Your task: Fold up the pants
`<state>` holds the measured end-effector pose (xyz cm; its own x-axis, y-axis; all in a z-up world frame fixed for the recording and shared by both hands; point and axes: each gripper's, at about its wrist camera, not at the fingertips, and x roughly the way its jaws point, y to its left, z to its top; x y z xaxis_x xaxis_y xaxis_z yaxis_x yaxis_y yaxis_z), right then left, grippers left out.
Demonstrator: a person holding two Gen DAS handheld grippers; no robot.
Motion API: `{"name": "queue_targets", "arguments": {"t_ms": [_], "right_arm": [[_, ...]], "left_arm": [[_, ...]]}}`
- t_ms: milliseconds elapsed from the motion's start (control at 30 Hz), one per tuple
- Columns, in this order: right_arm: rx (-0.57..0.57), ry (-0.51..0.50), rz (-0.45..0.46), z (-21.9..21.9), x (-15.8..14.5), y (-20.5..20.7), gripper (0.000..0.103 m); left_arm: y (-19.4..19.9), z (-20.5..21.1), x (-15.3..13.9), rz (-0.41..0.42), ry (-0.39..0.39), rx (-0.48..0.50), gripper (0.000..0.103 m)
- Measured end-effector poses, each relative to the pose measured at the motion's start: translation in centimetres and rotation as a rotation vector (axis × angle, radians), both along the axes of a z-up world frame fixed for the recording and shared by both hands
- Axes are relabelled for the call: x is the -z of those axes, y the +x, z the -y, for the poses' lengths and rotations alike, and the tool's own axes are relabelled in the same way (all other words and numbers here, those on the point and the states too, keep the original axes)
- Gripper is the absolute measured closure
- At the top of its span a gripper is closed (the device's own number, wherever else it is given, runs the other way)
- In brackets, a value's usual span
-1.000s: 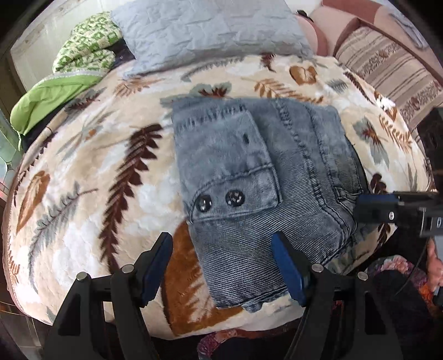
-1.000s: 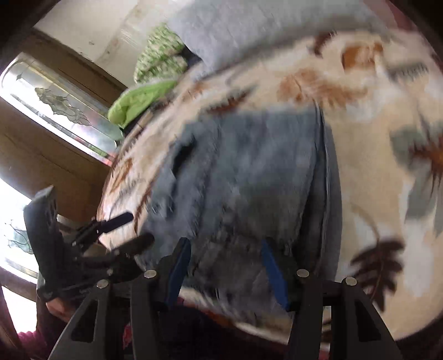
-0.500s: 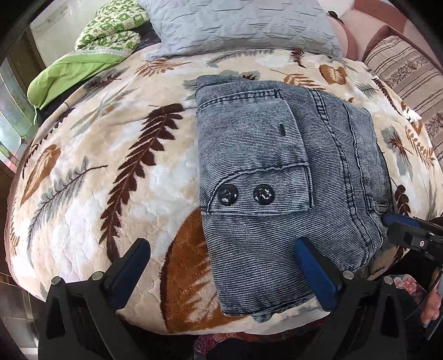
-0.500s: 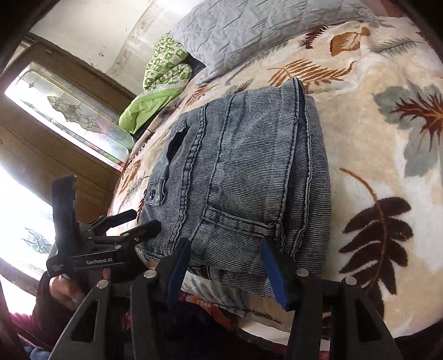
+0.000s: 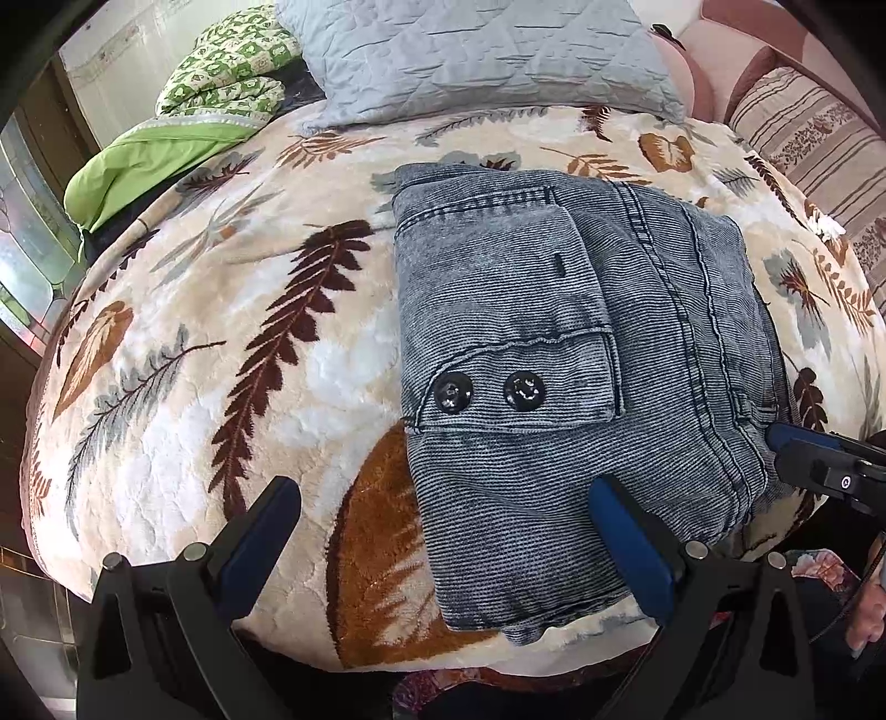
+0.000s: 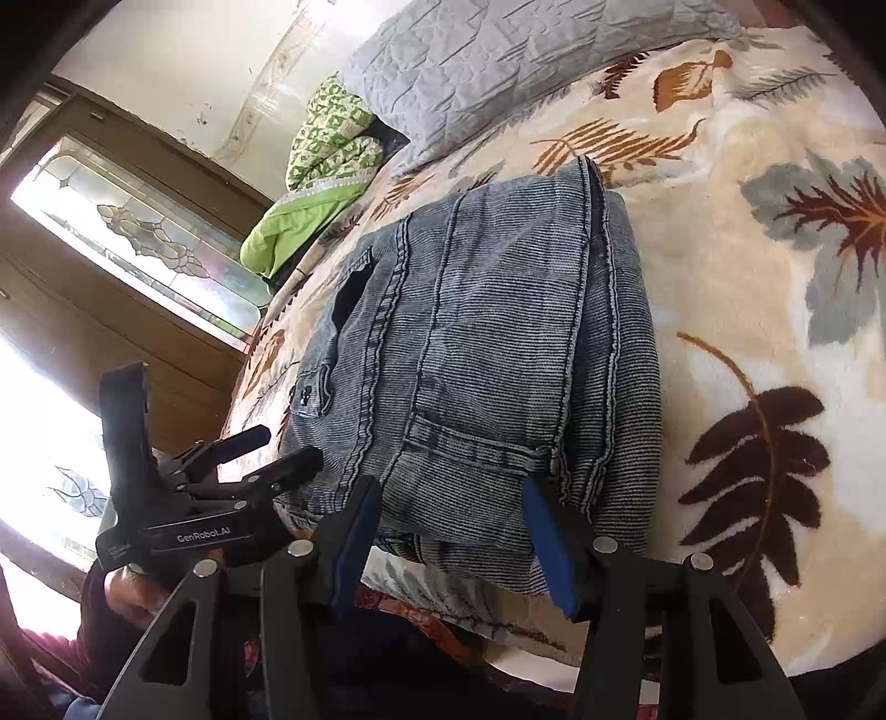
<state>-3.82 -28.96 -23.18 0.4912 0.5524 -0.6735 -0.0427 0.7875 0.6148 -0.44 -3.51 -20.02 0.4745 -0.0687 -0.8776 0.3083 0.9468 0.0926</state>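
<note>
Left wrist view: the pants (image 5: 576, 387), grey-blue corduroy folded into a compact bundle, lie on the bed (image 5: 221, 387), which is covered with a cream leaf-print blanket; a flap pocket with two black buttons (image 5: 487, 390) faces up. The left gripper (image 5: 443, 523) hangs over the bundle's near edge, its blue fingers (image 5: 260, 545) spread as wide as they go after having just been opening; one finger stands over bare blanket, the other over the cloth, and nothing is clamped between them. The tip of the right gripper (image 5: 819, 465) enters at the right edge, against the bundle's side. A grey pillow (image 5: 476, 50) and a green quilt (image 5: 183, 133) lie at the far end of the bed. Right wrist view: the right gripper (image 6: 451, 540) stands at the near hem of the pants (image 6: 498, 354), its fingers (image 6: 545, 545) about half open with the folded edge between them; whether the pads press the cloth cannot be told. The left gripper (image 6: 266, 454) is at the left, held by a hand (image 6: 133, 592), its fingers apart at the bundle's corner. The bed (image 6: 747, 288) fills the right side; the pillow (image 6: 498, 66) and quilt (image 6: 321, 166) lie beyond, with a window (image 6: 138, 238) at the left.
</note>
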Motion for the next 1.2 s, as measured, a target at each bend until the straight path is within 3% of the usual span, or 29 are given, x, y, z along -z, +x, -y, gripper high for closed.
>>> {"name": "queue_targets", "arguments": {"t_ms": [333,533,667,800,967,1100,1200], "right_arm": [[0.005,-0.021,0.002,-0.3,-0.4,-0.3,0.046],[0.017,-0.076,-0.061,0.2,-2.3,0.8,0.046],[0.062,-0.088,0.004,1.6,-4.8,2.6,0.046],[0.103,-0.105,0.021,2.1,-5.9,5.9,0.046],[0.171,-0.05,-0.041,2.2,-4.5,10.0,0.046],[0.185,-0.013,-0.159,1.8,-1.5,10.6,0.045],[0.199,0.051,-0.11,2.6,-0.8,9.3,0.045]], "left_arm": [[0.3,0.2,-0.8,-0.021,0.026,0.012,0.0],[2.5,-0.6,-4.0,0.022,0.014,0.011,0.0],[5.5,-0.8,-5.1,0.044,0.001,-0.014,0.0],[8.6,0.5,-3.4,0.0,0.034,-0.024,0.0],[10.7,2.4,-0.2,-0.078,0.094,-0.031,0.0],[10.6,2.6,0.3,-0.077,0.104,-0.04,0.0],[10.6,2.7,0.2,-0.074,0.109,-0.042,0.0]]}}
